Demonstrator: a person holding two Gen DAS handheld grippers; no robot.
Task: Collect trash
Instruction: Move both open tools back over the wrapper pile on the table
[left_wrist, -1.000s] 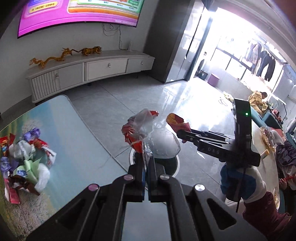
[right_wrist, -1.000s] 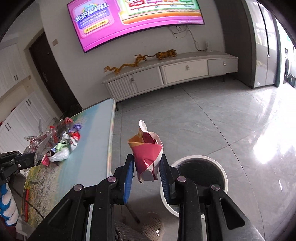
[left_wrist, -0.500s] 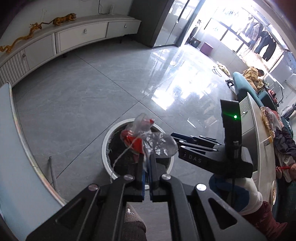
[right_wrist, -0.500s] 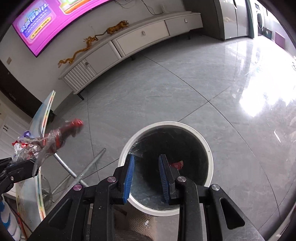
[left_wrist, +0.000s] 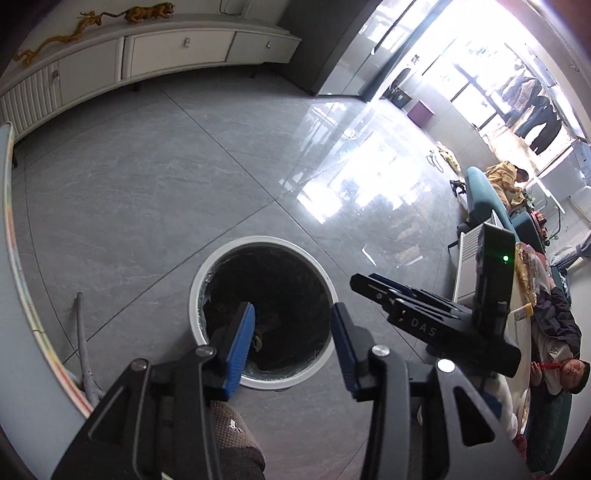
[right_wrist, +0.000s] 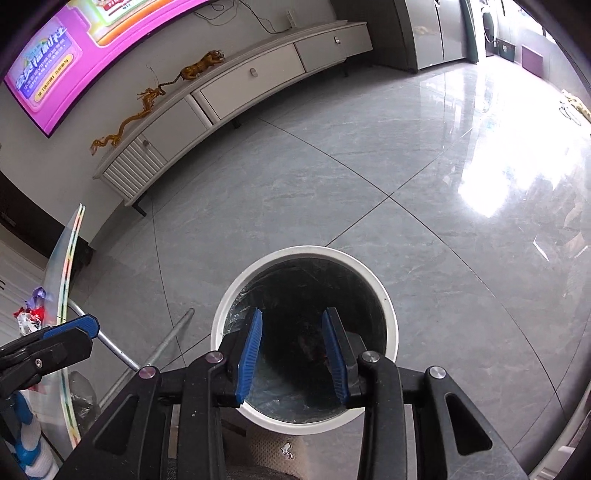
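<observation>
A round white trash bin (left_wrist: 197, 280) with a dark liner stands on the grey tiled floor; it also shows in the right wrist view (right_wrist: 388, 299). My left gripper (left_wrist: 291, 314) is open and empty above the bin's mouth. My right gripper (right_wrist: 291, 319) is open and empty above the same bin. The right gripper's body (left_wrist: 436, 317) shows to the right in the left wrist view. The left gripper's fingers (right_wrist: 70, 326) show at the left edge of the right wrist view. A small pile of wrappers (right_wrist: 33, 310) lies on the table at far left.
The table's edge (left_wrist: 14, 258) curves along the left, with metal legs (right_wrist: 166, 343) beside the bin. A white TV cabinet (right_wrist: 240, 85) lines the far wall under a screen (right_wrist: 74, 48). A second table (left_wrist: 524, 306) and seated people (left_wrist: 569, 373) are at right.
My left gripper opened and the clear and red wrapper it held is gone from its jaws. One second ago my right gripper held a red wrapper; it has been open and empty since half a second ago.
</observation>
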